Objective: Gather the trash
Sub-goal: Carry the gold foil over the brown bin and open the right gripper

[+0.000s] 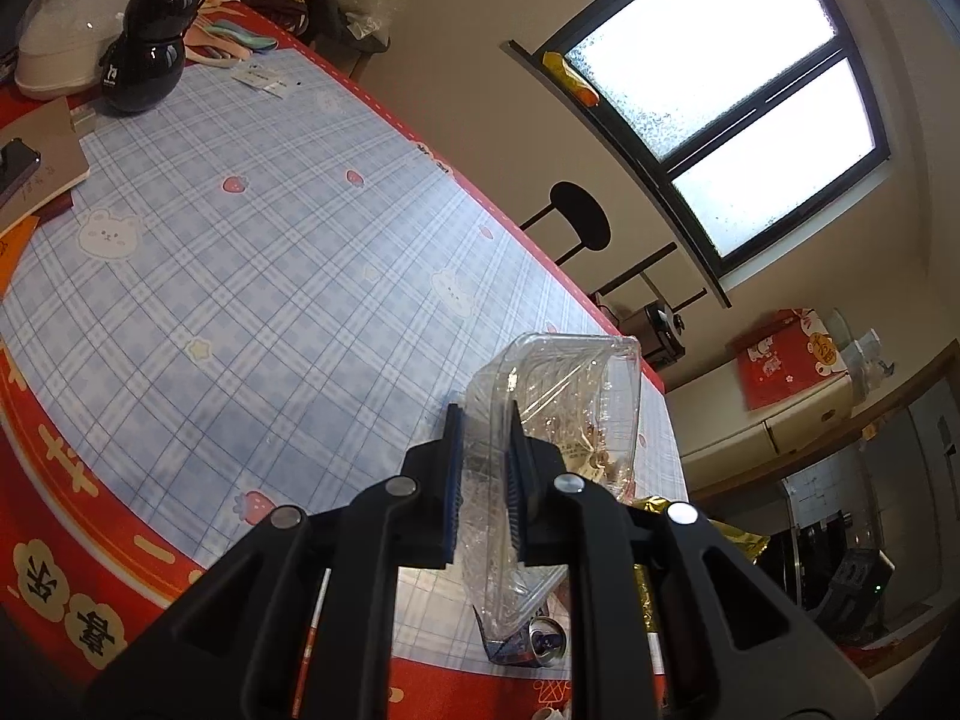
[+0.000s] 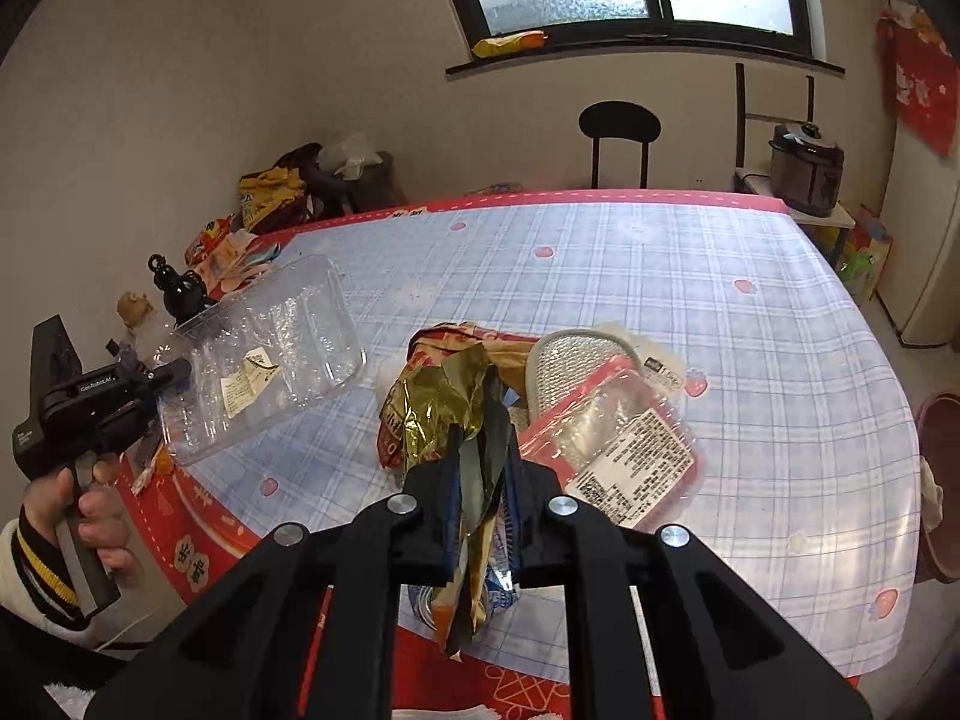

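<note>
My left gripper [image 1: 485,474] is shut on the edge of a clear plastic clamshell tray [image 1: 564,414] and holds it tilted above the table's corner. The tray also shows in the right wrist view [image 2: 264,354], with the left gripper [image 2: 162,372] at its left end. My right gripper [image 2: 483,480] is shut on a crumpled gold and black foil wrapper [image 2: 444,408], which hangs down between the jaws. A crushed blue can [image 1: 543,642] lies on the table below; it shows under the wrapper in the right wrist view [image 2: 474,600]. A red-rimmed plastic food package [image 2: 618,444] with a printed label lies right of the wrapper.
The table [image 2: 660,276] has a blue plaid cloth with red edges. A black gourd-shaped bottle [image 1: 153,42], a white box [image 1: 54,54] and a notebook [image 1: 42,162] stand at its far end. A black chair [image 2: 618,132], a rice cooker [image 2: 807,171] and bags [image 2: 276,195] stand beyond the table.
</note>
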The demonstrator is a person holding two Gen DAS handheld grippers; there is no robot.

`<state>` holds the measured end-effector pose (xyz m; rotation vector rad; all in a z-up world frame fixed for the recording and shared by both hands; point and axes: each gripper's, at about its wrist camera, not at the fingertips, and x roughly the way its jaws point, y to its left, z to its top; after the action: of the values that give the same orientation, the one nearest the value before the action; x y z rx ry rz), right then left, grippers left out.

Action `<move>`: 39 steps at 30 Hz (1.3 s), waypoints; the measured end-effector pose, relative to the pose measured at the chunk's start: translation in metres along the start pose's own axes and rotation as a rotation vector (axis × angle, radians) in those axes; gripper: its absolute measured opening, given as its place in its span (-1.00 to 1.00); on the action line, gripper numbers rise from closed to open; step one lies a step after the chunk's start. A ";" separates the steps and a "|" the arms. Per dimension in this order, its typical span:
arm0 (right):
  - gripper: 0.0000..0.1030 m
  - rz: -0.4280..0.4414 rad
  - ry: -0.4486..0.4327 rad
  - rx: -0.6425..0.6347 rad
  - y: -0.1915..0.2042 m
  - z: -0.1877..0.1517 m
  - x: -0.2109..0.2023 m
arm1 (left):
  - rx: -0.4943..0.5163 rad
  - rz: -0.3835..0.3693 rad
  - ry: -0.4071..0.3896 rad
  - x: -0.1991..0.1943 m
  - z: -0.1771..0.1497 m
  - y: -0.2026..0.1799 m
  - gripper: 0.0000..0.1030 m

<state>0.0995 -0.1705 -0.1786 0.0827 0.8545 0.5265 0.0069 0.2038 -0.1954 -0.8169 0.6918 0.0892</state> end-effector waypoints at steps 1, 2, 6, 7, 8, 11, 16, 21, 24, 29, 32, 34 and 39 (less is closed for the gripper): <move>-0.75 -0.004 -0.008 0.005 -0.004 0.001 -0.004 | 0.003 0.000 -0.010 -0.002 0.001 -0.003 -0.69; -0.75 -0.008 -0.018 0.010 -0.010 0.002 -0.008 | 0.007 0.000 -0.017 -0.004 0.002 -0.006 -0.69; -0.75 -0.034 -0.057 0.026 -0.031 0.007 -0.025 | 0.024 0.000 -0.035 -0.005 -0.003 -0.023 -0.69; -0.75 -0.043 -0.070 0.032 -0.040 0.009 -0.031 | 0.027 -0.002 -0.036 -0.004 -0.005 -0.028 -0.69; -0.75 -0.051 -0.080 0.037 -0.046 0.009 -0.036 | 0.031 -0.004 -0.035 -0.003 -0.007 -0.033 -0.69; -0.75 -0.080 -0.110 0.063 -0.074 0.009 -0.055 | 0.045 -0.014 -0.027 0.004 -0.016 -0.053 -0.69; -0.75 -0.151 -0.156 0.128 -0.134 0.005 -0.092 | 0.083 -0.045 -0.005 0.020 -0.036 -0.097 -0.69; -0.75 -0.242 -0.186 0.201 -0.200 -0.007 -0.128 | 0.126 -0.072 0.016 0.038 -0.059 -0.147 -0.69; -0.75 -0.310 -0.199 0.236 -0.243 -0.017 -0.148 | 0.158 -0.083 0.035 0.053 -0.075 -0.179 -0.69; -0.75 -0.416 -0.212 0.312 -0.321 -0.032 -0.174 | 0.194 -0.099 0.062 0.077 -0.102 -0.226 -0.69; -0.75 -0.476 -0.206 0.335 -0.363 -0.039 -0.184 | 0.211 -0.104 0.074 0.088 -0.118 -0.248 -0.69; -0.75 -0.501 -0.197 0.347 -0.388 -0.042 -0.187 | 0.220 -0.106 0.082 0.098 -0.130 -0.263 -0.69; -0.74 -0.533 -0.177 0.350 -0.432 -0.041 -0.182 | 0.245 -0.110 0.099 0.113 -0.156 -0.297 -0.69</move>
<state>0.1484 -0.6378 -0.1977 0.2110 0.7487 -0.1319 0.1095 -0.1322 -0.1475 -0.6250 0.7337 -0.1345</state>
